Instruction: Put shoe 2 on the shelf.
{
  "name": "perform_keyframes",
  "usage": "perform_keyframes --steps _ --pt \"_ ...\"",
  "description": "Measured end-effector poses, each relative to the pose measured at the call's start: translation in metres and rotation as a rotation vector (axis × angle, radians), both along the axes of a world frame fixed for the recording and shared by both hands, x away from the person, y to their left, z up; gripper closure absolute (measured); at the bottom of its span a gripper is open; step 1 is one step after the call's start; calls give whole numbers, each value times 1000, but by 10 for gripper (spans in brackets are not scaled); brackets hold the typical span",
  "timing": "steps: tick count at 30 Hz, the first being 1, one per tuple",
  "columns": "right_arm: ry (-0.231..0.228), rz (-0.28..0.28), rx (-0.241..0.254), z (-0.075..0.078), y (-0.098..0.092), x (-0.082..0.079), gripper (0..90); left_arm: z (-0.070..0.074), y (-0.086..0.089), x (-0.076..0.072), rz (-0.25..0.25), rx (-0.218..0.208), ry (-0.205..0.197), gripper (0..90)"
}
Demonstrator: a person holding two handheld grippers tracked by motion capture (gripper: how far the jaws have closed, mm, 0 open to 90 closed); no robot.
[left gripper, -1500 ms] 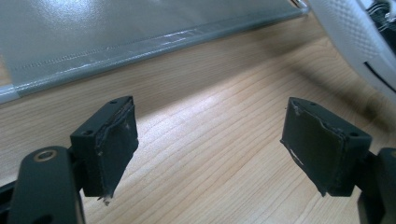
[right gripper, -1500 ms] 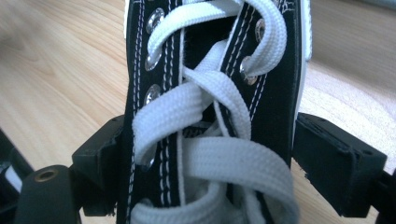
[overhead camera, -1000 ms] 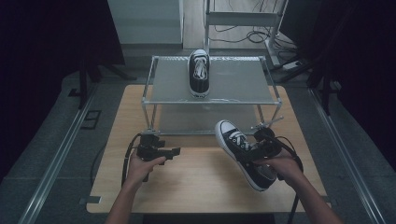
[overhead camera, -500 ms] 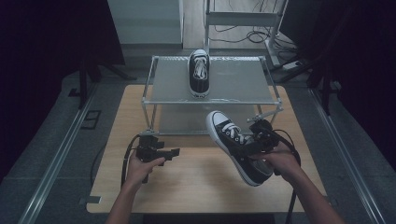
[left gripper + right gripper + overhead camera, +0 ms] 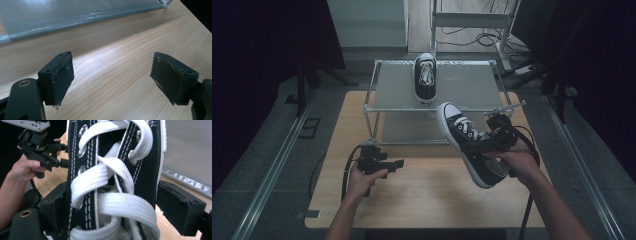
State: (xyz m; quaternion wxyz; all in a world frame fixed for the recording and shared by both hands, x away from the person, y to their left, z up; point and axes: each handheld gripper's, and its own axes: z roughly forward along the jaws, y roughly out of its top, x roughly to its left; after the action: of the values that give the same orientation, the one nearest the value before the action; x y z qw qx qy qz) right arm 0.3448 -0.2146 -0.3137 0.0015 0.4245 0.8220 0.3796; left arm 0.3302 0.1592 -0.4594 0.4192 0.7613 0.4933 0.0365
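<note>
Nearest the person, the left gripper [image 5: 398, 163] is held low over the front-left part of the worktop [image 5: 427, 200], its jaws spread with nothing between them; in the left gripper view only bare wood is seen past the 2 pads [image 5: 60, 75]. To the right and slightly farther in, the right gripper [image 5: 477, 146] is clamped across the laced middle of a black sneaker [image 5: 467, 142], which is carried clear of the worktop near its right edge, white toe cap pointed up and away toward the rack. In the right gripper view the white laces [image 5: 112, 192] are seen bunched between the 2 jaws, 1 jaw against each side of the upper. Beyond, a 2-shelf metal rack [image 5: 377, 107] stands at the back of the worktop, and a 2nd black sneaker [image 5: 424, 77] is parked on its top shelf, left of centre, toe toward the front. The step in hand is judged to be the setting of the held shoe beside its partner. For that, the sole should be levelled before the shelf's front rail is crossed, the toe should be kept above that rail, and the free right half of the shelf should be aimed for so the parked shoe is not nudged. The soft upper may slip within the grip, so the clamp should be kept firm until the sole is flat on the mesh.
</note>
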Motion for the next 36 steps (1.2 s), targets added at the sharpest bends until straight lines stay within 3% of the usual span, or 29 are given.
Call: perform_keyframes --steps 23,36 --pt "-14 -98 0 24 -1 32 160 -3 -2 0 1 8 11 190" --pt "1 -188 -12 38 13 68 160 -4 -2 1 -2 0 22 191"
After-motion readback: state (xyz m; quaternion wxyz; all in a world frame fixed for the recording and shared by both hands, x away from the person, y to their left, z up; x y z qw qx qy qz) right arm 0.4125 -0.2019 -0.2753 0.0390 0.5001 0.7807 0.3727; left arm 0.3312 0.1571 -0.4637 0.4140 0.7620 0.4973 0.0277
